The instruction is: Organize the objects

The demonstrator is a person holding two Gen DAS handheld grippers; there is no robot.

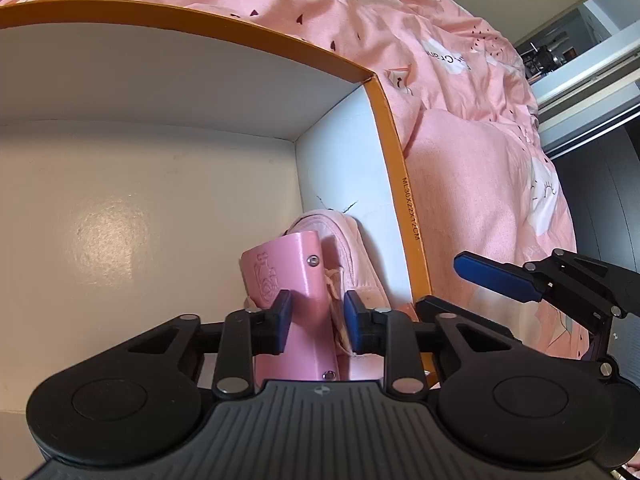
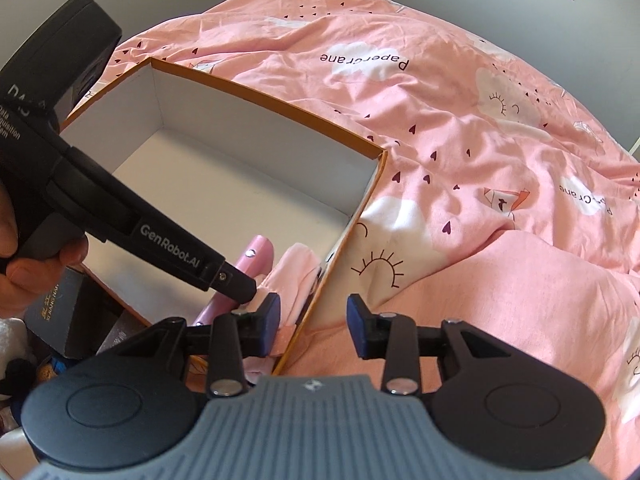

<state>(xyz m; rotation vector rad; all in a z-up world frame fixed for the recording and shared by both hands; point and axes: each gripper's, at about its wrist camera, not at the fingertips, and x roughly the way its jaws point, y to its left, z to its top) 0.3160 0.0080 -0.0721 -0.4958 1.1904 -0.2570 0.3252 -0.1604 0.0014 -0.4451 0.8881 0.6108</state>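
Note:
An open orange box [image 1: 394, 148] with white inside lies on a pink bed; it also shows in the right wrist view [image 2: 356, 224]. My left gripper [image 1: 316, 316] is inside the box at its near right corner, shut on a pink plastic piece [image 1: 286, 276] with screws and an embossed mark. A folded pale pink cloth [image 1: 352, 248] lies against the box's right wall behind it. In the right wrist view the pink piece [image 2: 256, 256] and the cloth [image 2: 298, 276] sit under the left gripper's black handle [image 2: 132, 220]. My right gripper [image 2: 314, 322] is open and empty over the box's near right edge.
A pink patterned duvet [image 2: 480, 128] covers the bed around the box. Dark boxes and clutter [image 2: 68, 316] lie at the lower left of the right wrist view. A wardrobe and doorway [image 1: 592, 60] stand beyond the bed. The box's floor [image 1: 140, 208] is bare white.

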